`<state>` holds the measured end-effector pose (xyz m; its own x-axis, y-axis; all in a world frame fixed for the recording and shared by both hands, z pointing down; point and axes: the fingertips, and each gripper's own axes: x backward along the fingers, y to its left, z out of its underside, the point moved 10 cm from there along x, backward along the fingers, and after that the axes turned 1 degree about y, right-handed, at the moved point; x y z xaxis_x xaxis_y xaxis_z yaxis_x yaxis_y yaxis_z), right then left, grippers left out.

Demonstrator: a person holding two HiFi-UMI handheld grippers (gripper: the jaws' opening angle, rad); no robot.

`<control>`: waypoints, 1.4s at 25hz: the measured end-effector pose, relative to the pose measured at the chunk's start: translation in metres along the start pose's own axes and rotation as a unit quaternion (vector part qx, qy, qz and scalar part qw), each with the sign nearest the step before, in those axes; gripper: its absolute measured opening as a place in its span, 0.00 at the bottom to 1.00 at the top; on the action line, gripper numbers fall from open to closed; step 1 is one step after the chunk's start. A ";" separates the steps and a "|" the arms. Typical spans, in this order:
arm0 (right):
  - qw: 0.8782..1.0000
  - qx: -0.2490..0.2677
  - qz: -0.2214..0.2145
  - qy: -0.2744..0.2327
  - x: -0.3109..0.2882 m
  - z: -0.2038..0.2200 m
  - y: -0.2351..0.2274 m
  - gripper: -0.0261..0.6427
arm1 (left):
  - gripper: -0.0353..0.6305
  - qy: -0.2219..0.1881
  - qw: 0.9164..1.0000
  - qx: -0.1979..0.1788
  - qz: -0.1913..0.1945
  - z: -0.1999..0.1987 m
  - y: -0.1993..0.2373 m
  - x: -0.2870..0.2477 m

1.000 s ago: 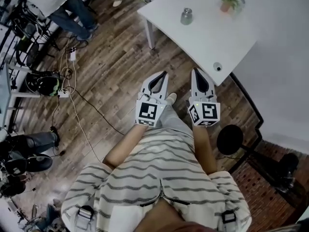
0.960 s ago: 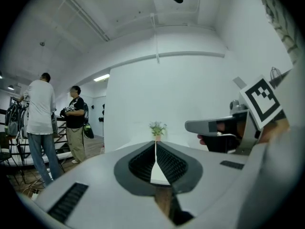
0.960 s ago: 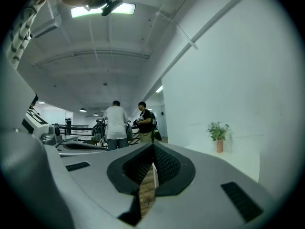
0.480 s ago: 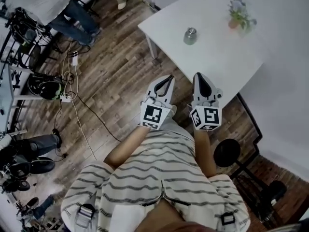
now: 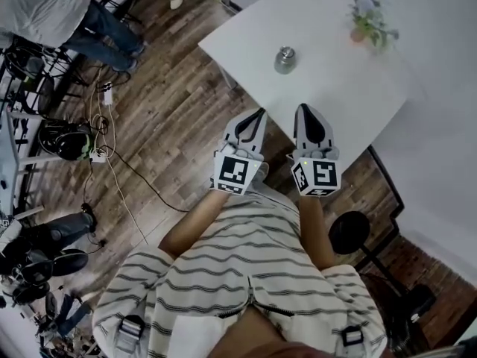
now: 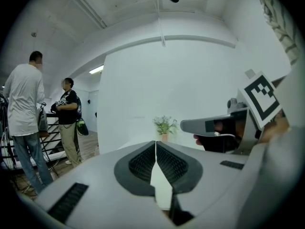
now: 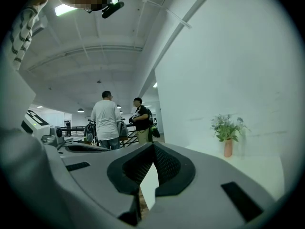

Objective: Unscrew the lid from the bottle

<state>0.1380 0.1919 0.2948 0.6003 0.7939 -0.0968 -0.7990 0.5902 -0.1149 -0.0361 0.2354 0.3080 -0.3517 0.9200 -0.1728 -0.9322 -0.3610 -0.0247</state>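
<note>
Left gripper (image 5: 258,115) and right gripper (image 5: 305,110), jaws pressed together and empty, side by side at the white table's (image 5: 335,88) near edge. A small metallic bottle (image 5: 285,60) stands farther in, well apart; its lid seems on. Open wooden floor (image 5: 171,118) lies left.

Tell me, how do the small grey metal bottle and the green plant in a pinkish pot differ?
The small grey metal bottle is squat and plain; the green plant in a pinkish pot is leafy and spreading. The bottle stands toward the near side of the white table; the plant stands farther back. Both stand upright on that table, untouched.
</note>
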 end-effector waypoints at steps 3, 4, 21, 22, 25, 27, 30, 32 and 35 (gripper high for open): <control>1.000 -0.001 0.002 0.004 -0.009 0.006 -0.006 0.06 | 0.06 0.003 1.000 -0.003 0.008 0.003 0.000 -0.012; 1.000 -0.002 0.003 0.006 -0.013 0.009 -0.008 0.06 | 0.06 0.005 1.000 -0.003 0.010 0.006 0.003 -0.017; 0.997 -0.030 0.043 0.061 -0.115 0.030 -0.027 0.06 | 0.06 0.056 0.995 -0.006 0.078 0.028 0.087 -0.114; 0.996 -0.030 0.046 0.066 -0.120 0.031 -0.027 0.06 | 0.06 0.058 0.995 -0.007 0.084 0.030 0.091 -0.119; 0.995 -0.032 0.060 0.077 -0.131 0.038 -0.027 0.06 | 0.06 0.065 0.993 -0.006 0.102 0.039 0.101 -0.131; 0.994 -0.034 0.069 0.080 -0.137 0.042 -0.028 0.06 | 0.06 0.069 0.991 -0.006 0.113 0.046 0.107 -0.139; 0.993 -0.034 0.082 0.080 -0.143 0.049 -0.028 0.06 | 0.06 0.075 0.989 -0.003 0.127 0.054 0.113 -0.149; 0.992 -0.033 0.090 0.083 -0.146 0.054 -0.029 0.06 | 0.06 0.079 0.987 -0.003 0.137 0.059 0.115 -0.155; 0.990 -0.036 0.102 0.090 -0.152 0.060 -0.032 0.06 | 0.06 0.085 0.985 -0.005 0.148 0.066 0.118 -0.164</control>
<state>0.0699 0.0610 0.3722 0.4284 0.8526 -0.2994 -0.9036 0.4034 -0.1442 -0.0940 0.0522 0.3980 -0.5876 0.7363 -0.3356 -0.7901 -0.6116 0.0415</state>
